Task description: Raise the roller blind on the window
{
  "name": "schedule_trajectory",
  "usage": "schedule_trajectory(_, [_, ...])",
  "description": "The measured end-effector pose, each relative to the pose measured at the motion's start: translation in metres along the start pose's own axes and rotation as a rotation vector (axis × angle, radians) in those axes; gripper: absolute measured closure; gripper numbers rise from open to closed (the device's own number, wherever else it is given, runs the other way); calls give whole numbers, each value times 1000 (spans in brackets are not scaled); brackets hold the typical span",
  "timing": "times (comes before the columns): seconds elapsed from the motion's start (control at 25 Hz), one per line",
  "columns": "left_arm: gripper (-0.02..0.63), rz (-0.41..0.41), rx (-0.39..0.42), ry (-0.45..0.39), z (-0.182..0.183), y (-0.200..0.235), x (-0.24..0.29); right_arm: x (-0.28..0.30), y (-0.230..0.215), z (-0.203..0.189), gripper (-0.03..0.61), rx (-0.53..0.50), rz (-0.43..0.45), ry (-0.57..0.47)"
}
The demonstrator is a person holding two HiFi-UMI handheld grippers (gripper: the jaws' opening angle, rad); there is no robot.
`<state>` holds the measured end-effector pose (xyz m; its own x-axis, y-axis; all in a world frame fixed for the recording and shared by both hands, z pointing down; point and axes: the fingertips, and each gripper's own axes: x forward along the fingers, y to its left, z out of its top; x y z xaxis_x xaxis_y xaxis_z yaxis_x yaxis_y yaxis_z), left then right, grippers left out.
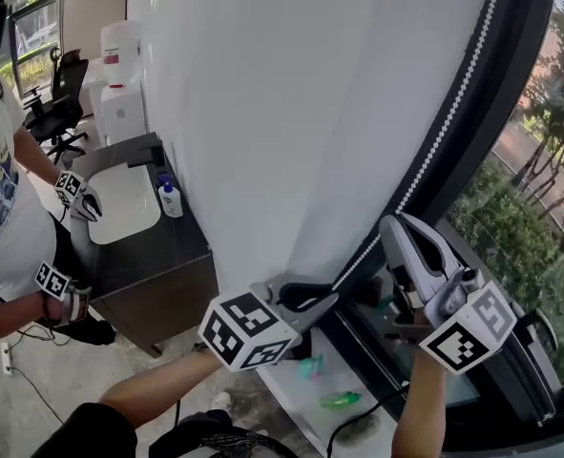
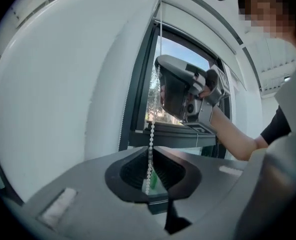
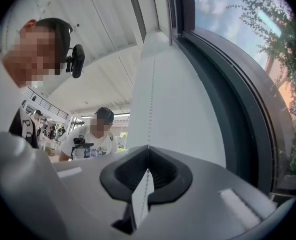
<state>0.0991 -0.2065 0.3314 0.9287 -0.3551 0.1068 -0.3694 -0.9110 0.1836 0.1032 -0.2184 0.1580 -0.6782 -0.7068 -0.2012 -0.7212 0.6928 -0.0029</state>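
The white roller blind (image 1: 291, 113) hangs down over the window. Its white bead chain (image 1: 444, 132) runs slantwise along the dark window frame (image 1: 515, 113). My left gripper (image 1: 331, 289) is the lower one and is shut on the bead chain (image 2: 151, 134), which passes between its tips (image 2: 151, 147). My right gripper (image 1: 391, 222) sits higher on the same chain; it also shows in the left gripper view (image 2: 185, 94). In the right gripper view its jaws (image 3: 148, 148) stand closed on the chain (image 3: 152, 99), which rises along the blind (image 3: 178, 109).
A second person (image 1: 5, 227) stands at the left with marker cubes (image 1: 69, 187) on the hands. Beside them are a dark counter (image 1: 157, 256) with a white basin (image 1: 124, 203) and a bottle (image 1: 170, 198). Green items (image 1: 342, 400) lie on the sill below. An office chair (image 1: 64, 93) stands far left.
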Motion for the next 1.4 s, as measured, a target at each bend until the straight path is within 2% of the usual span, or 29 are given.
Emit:
schedule_trajectory(0.12, [575, 40, -7, -63, 17, 0, -13, -8, 1, -14, 572, -23, -15, 27])
schedule_trajectory(0.24, [575, 71, 14, -118, 35, -1, -23, -11, 2, -53, 572, -43, -45, 119])
schedule_trajectory(0.36, [575, 108, 29, -140, 42, 4, -25, -15, -1, -99, 572, -42, -91, 203])
schedule_trajectory(0.44, [575, 129, 30, -136, 40, 8, -22, -18, -5, -115, 572, -21, -120, 215])
schedule_trajectory(0.52, [575, 151, 30, -131, 36, 9, -20, -21, -8, -115, 571, 4, -155, 180])
schedule_trajectory(0.64, [577, 204, 31, -144, 33, 12, -24, -30, -4, -110, 566, -36, -252, 130])
schedule_trajectory(0.72, [581, 236, 42, -158, 34, 13, -24, -39, -2, -119, 557, -36, -314, 139])
schedule_trajectory(0.76, [584, 250, 47, -159, 32, 13, -24, -44, 0, -127, 530, -14, -340, 151])
schedule_trajectory(0.92, [595, 296, 59, -135, 15, 9, -21, -60, 6, -154, 529, 72, -428, 186])
schedule_trajectory(1.04, [614, 312, 72, -125, 6, 3, -18, -68, 8, -158, 534, 69, -484, 199])
schedule_trajectory(1.12, [614, 309, 87, -122, 2, -3, -15, -73, 10, -161, 574, 59, -504, 218])
schedule_trajectory(1.4, [613, 334, 83, -84, -13, -9, -15, -78, 18, -165, 574, 34, -514, 253])
